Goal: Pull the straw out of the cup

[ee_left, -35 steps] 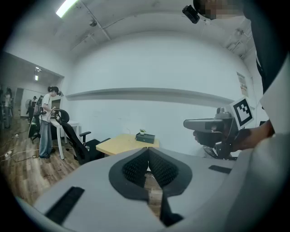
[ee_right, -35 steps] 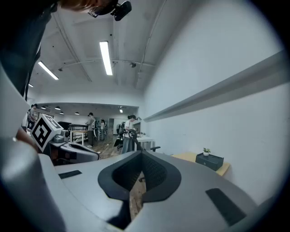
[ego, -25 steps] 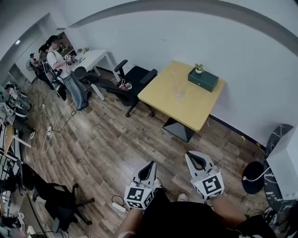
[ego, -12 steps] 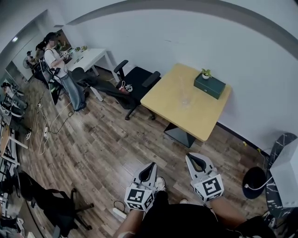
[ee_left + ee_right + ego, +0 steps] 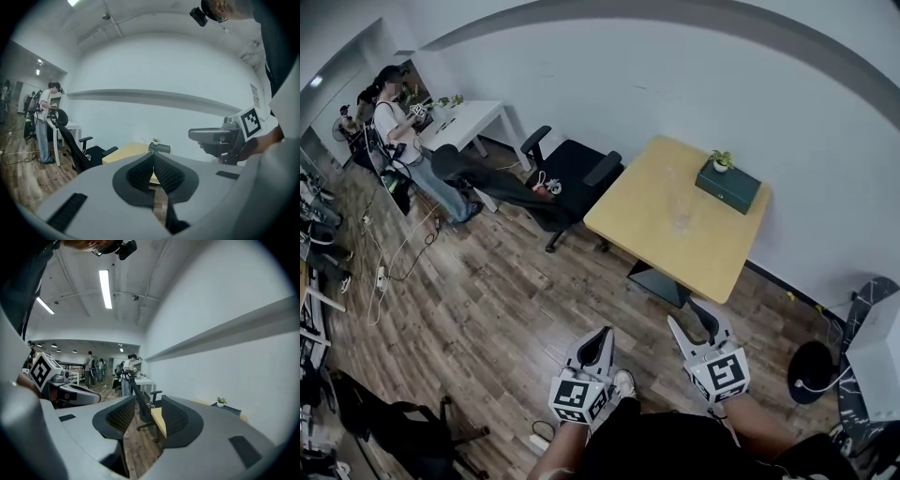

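**Cup on the table, both grippers held well short of it.**
The clear cup (image 5: pixel 680 214) stands near the middle of the yellow table (image 5: pixel 628 211); its straw is too faint for me to make out. A green box (image 5: pixel 728 186) bearing a small plant (image 5: pixel 721 161) sits at the table's far corner, and a black office chair (image 5: pixel 567 173) stands just beside the table. My left gripper (image 5: pixel 153 158) has its jaws pressed together on nothing. My right gripper (image 5: pixel 149 412) is opening, its jaws parted and empty.
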